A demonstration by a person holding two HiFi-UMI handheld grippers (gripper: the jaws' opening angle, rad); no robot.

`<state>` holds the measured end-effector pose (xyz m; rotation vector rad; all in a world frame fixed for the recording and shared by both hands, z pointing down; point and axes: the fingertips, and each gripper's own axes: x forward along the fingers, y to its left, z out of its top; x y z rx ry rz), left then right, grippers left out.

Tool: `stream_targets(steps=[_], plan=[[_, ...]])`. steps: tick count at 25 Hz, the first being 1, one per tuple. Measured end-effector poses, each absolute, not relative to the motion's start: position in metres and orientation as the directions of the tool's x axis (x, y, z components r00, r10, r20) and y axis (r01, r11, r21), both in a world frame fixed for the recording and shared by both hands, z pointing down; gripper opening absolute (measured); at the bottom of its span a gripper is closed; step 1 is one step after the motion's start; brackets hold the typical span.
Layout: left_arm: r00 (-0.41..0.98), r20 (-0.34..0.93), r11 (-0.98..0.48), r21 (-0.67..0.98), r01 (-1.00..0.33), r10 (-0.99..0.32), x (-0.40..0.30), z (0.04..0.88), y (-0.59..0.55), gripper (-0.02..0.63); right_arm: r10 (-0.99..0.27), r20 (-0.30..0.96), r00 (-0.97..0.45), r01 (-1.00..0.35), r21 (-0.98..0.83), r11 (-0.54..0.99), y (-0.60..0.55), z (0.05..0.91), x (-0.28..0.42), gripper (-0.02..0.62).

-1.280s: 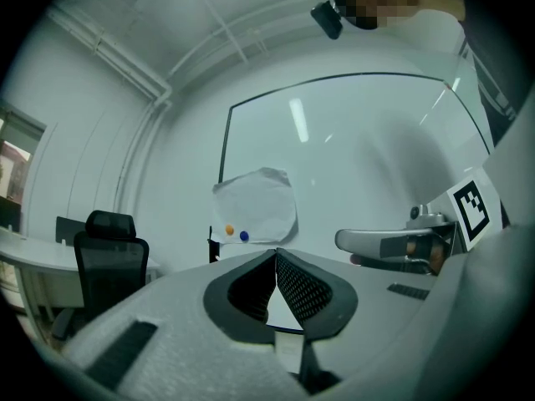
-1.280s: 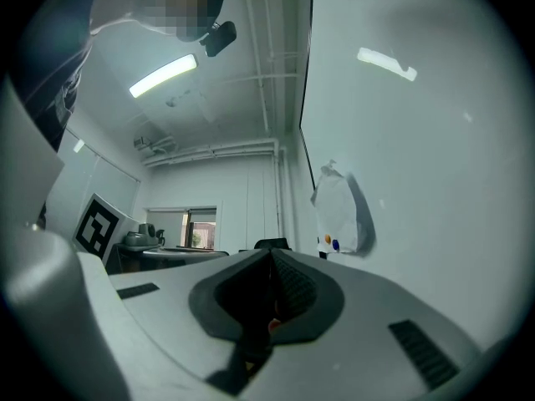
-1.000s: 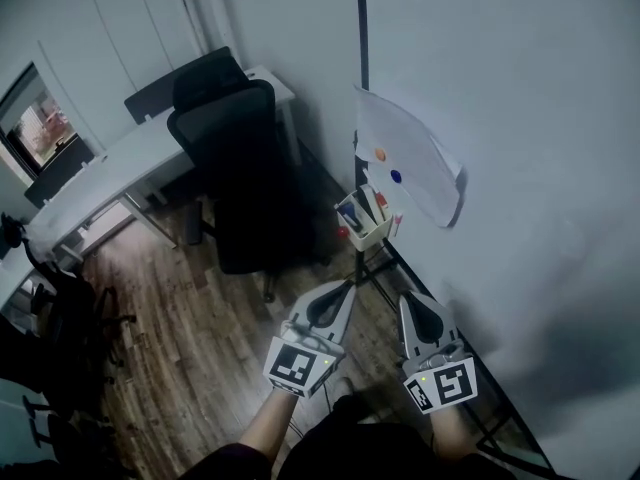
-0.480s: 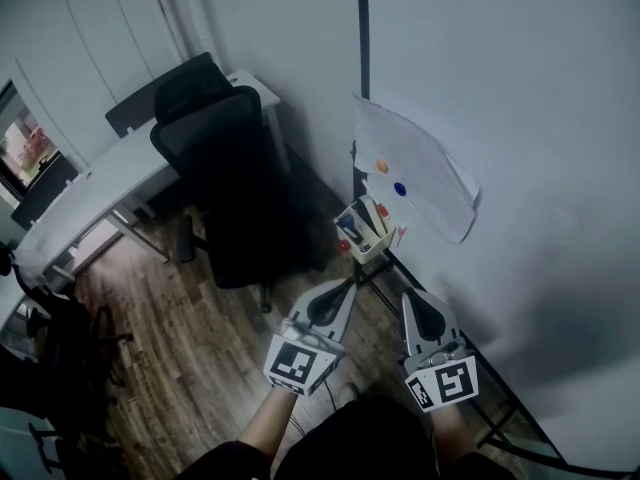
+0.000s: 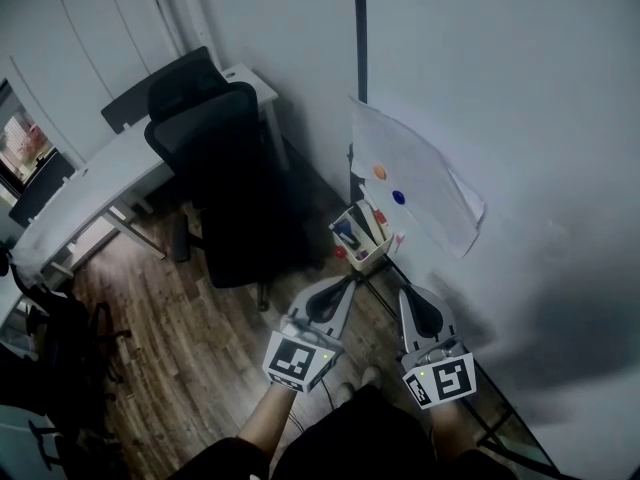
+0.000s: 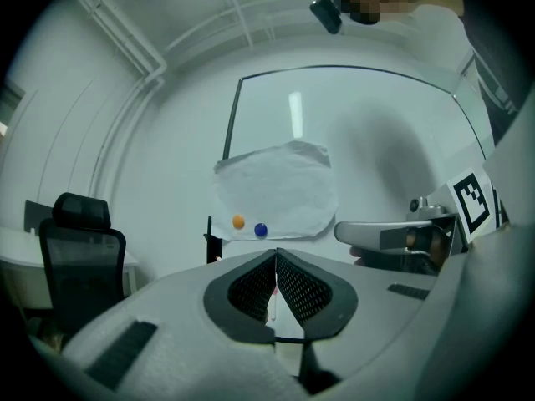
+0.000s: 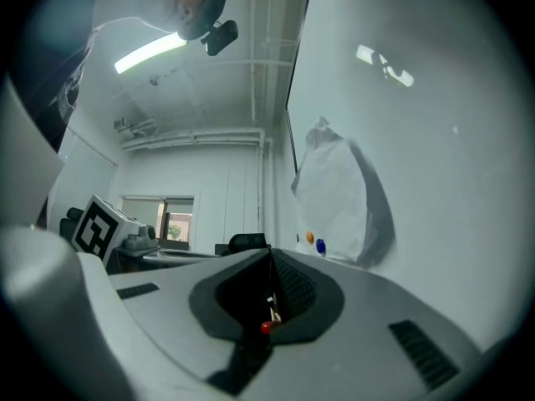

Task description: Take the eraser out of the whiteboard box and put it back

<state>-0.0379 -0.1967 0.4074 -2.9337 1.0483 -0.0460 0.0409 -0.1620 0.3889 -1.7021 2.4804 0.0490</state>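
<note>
Cream whiteboard box (image 5: 367, 255) is faced from just below by left gripper (image 5: 349, 284) and right gripper (image 5: 407, 294), both jaw pairs pressed together, nothing gripped

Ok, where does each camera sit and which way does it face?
Head view: on the head, steeply down at floor and box; forearms, left claw, right claw show.
Left gripper view: on left claw, facing the whiteboard; own shut jaws, right claw.
Right gripper view: on right claw, along the whiteboard; own shut jaws.
All share the paper.
</note>
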Motion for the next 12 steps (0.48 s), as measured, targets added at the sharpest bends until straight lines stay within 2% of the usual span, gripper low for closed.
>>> stream_targets(steps=[12], plan=[[0.734, 0.044, -0.735, -0.064, -0.675, -0.678, -0.026, 0.410, -0.225, 0.005, -0.897, -0.132, -0.423, -0.899, -0.063, 0.433, -0.191, 0.397, 0.044, 0.004]])
